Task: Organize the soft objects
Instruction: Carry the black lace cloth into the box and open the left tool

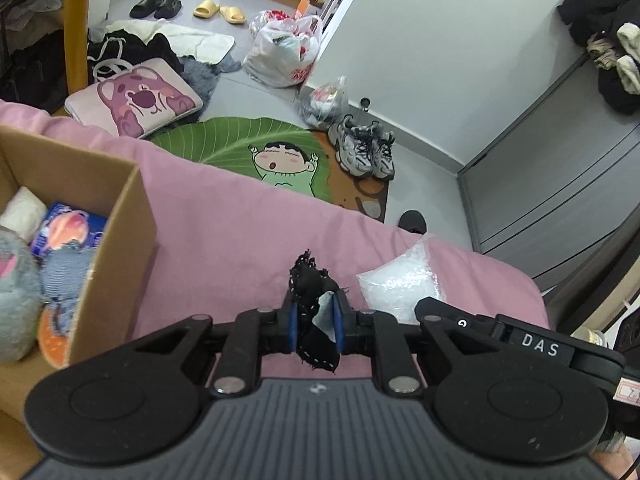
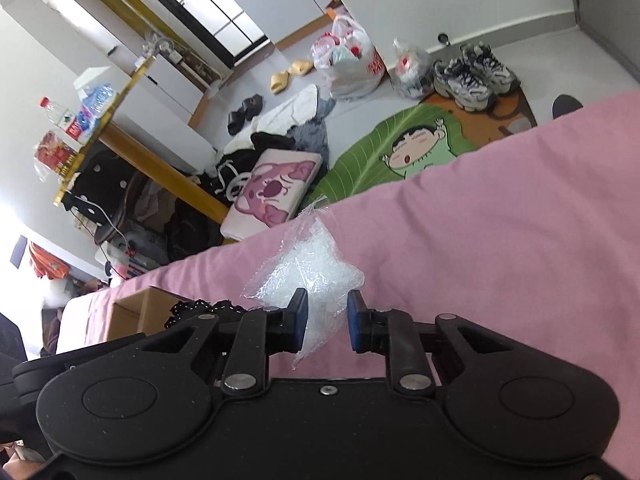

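My left gripper is shut on a black frayed cloth with white stitching, held above the pink bed sheet. To its left stands an open cardboard box holding a grey plush toy, a striped soft toy and a blue packet. A clear plastic bag of white filling lies on the sheet to the right. My right gripper is open, its fingers on either side of the bag's near end. The left pad touches the bag; a gap shows at the right pad.
Beyond the bed edge the floor holds a leaf-shaped cartoon rug, a pink bear cushion, sneakers, plastic bags, slippers and piled clothes. A grey cabinet stands on the right.
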Motion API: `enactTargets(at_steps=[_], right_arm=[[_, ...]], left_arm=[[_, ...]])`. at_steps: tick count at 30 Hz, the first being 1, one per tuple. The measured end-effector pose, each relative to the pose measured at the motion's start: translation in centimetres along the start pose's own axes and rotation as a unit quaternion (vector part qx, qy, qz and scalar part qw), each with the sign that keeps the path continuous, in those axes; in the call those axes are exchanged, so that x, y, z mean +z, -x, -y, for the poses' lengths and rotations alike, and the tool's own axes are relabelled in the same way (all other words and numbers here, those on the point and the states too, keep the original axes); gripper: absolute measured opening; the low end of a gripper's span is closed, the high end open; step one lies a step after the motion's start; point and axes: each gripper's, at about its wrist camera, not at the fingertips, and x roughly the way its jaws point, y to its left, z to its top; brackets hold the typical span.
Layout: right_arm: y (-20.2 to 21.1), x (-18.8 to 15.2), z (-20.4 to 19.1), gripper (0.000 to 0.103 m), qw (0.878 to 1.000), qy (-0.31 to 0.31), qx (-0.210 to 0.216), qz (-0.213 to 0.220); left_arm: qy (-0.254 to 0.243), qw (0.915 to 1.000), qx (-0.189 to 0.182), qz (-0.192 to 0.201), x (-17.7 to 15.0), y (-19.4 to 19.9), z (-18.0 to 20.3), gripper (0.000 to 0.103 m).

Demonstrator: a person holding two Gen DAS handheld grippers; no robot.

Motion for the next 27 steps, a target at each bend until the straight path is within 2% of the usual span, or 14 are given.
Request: enactTargets(at_steps=[10, 27], right_arm=[[3.6, -1.8, -2.7, 0.020, 0.999, -0.002, 0.010, 0.033], [5.8, -4.2, -8.6, 0.021, 0.997, 0.045, 0.027, 0.050]], left_arm=[[-0.011, 0.9995, -0.013, 0.028, -0.3, 5.8, -0.7, 0.016], [0.007, 0.9980, 0.013, 0.061, -0.3, 13.1, -6.2, 0.016]])
